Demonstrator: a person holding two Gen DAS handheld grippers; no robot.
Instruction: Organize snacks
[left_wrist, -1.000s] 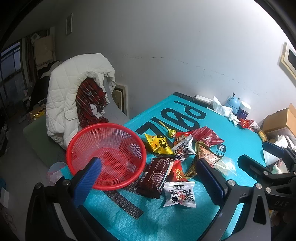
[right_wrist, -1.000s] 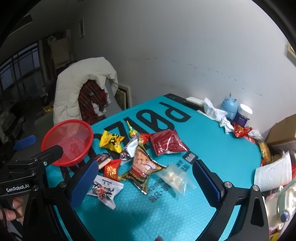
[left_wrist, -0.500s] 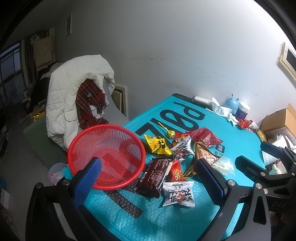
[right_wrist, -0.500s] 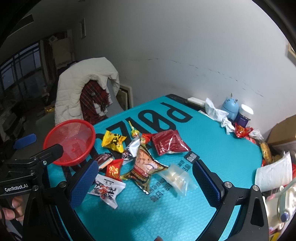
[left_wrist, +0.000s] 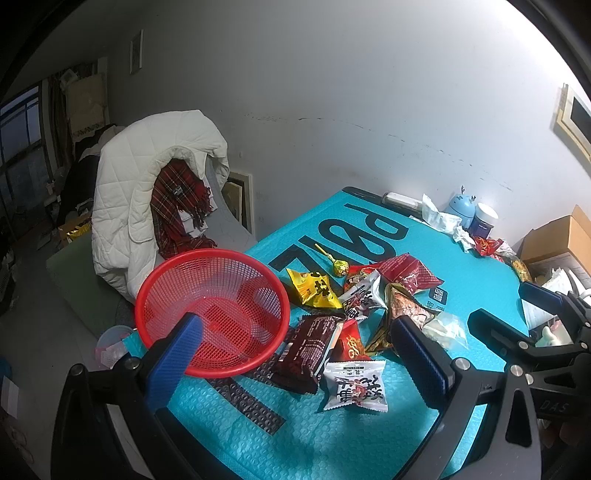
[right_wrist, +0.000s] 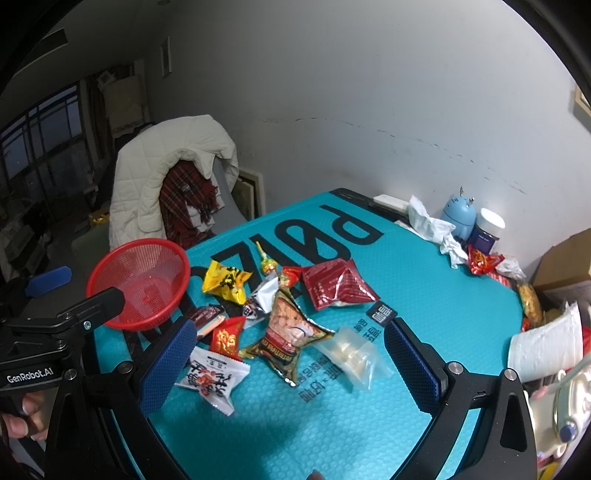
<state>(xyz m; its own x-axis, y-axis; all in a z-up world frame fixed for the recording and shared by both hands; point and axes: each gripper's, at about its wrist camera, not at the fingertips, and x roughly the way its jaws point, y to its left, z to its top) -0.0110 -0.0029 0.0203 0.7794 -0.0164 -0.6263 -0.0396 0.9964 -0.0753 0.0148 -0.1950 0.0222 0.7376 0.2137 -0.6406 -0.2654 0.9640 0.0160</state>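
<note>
A red mesh basket (left_wrist: 212, 310) (right_wrist: 138, 282) stands empty at the left edge of the teal mat (left_wrist: 369, 435) (right_wrist: 436, 288). Right of it lies a heap of snack packets: a yellow one (left_wrist: 313, 290) (right_wrist: 226, 279), a dark brown bar (left_wrist: 306, 345), a small red one (right_wrist: 227, 338), a white one (left_wrist: 355, 386) (right_wrist: 212, 376), a brown nut bag (right_wrist: 290, 334), a dark red bag (right_wrist: 334, 284), a clear bag (right_wrist: 352, 352) and a lollipop (left_wrist: 338, 266). My left gripper (left_wrist: 295, 354) hovers open above the basket and bar. My right gripper (right_wrist: 288, 363) hovers open over the nut bag, holding nothing.
A chair draped with a white quilted coat (left_wrist: 147, 192) and a plaid scarf stands behind the basket. At the mat's far right are tissues (right_wrist: 430, 225), a blue gadget (right_wrist: 460, 216), a jar (right_wrist: 487, 229), a cardboard box (left_wrist: 561, 240) and a white cup (right_wrist: 543, 345).
Both grippers have drifted slightly, so the snacks and basket sit a little further right and lower in the right wrist view. Nothing on the mat has moved.
</note>
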